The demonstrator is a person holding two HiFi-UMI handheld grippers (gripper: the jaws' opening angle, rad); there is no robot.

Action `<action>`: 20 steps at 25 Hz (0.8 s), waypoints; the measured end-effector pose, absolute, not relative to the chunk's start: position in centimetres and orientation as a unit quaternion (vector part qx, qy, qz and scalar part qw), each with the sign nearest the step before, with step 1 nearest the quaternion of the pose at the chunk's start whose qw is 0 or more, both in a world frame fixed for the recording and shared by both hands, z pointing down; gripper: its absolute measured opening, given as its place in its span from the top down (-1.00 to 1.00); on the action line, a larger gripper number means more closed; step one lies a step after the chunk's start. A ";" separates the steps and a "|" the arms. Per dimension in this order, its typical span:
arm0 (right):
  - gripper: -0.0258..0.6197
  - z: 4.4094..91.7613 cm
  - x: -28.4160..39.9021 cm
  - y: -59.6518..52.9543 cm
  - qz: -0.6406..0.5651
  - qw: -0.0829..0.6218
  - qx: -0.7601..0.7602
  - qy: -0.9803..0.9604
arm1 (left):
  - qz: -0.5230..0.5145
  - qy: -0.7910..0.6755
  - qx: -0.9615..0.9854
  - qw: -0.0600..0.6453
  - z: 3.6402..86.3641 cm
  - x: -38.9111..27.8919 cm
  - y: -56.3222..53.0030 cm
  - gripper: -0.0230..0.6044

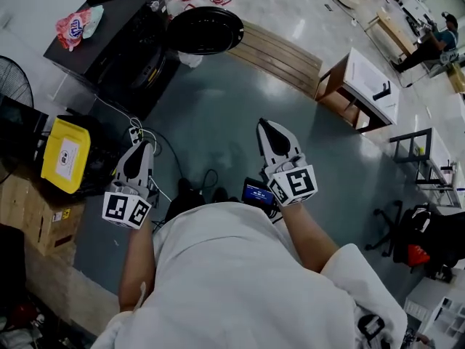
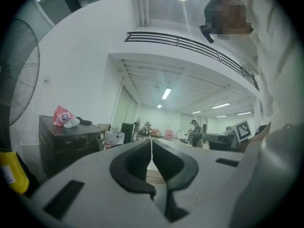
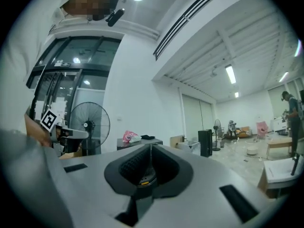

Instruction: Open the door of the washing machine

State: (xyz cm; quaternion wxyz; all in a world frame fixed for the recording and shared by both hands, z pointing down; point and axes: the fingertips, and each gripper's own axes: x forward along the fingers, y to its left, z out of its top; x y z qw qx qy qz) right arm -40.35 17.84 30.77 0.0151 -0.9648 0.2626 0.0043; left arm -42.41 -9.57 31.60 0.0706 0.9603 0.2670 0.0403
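The black washing machine (image 1: 109, 46) stands at the far left in the head view, with a pink bag (image 1: 73, 26) on its top. Its round dark door (image 1: 205, 29) sticks out to the right of the machine's front. My left gripper (image 1: 142, 146) is shut and empty, well short of the machine. My right gripper (image 1: 263, 125) is also shut on nothing, over bare grey floor. In the left gripper view the machine (image 2: 71, 146) lies left of the closed jaws (image 2: 151, 146). In the right gripper view the machine (image 3: 140, 141) shows just behind the closed jaws (image 3: 151, 151).
A yellow box (image 1: 65, 155) rests on cardboard boxes (image 1: 33, 213) at the left, beside a fan (image 1: 14, 82). Cables and a power strip (image 1: 136, 132) lie on the floor by my left gripper. A wooden pallet (image 1: 280, 53) and a white table (image 1: 367, 86) stand farther right.
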 end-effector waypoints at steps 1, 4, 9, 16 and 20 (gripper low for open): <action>0.81 30.8 -40.6 18.1 0.005 0.014 -0.964 0.264 | 0.042 0.268 0.960 0.069 31.7 -42.4 -9.2 0.88; 0.81 30.8 -41.0 19.5 0.006 0.018 -0.966 0.258 | 0.041 0.277 0.958 0.061 31.5 -42.6 -7.9 0.88; 0.81 30.8 -41.5 20.6 0.012 0.022 -0.968 0.250 | 0.040 0.284 0.956 0.058 31.1 -43.0 -6.5 0.88; 0.82 31.7 -41.3 19.9 0.006 0.017 -0.967 0.253 | 0.040 0.244 0.968 0.043 31.7 -43.6 -8.0 0.88; 0.82 31.4 -40.8 20.0 0.008 0.015 -0.966 0.259 | 0.029 0.215 0.976 0.024 30.9 -43.8 -8.8 0.88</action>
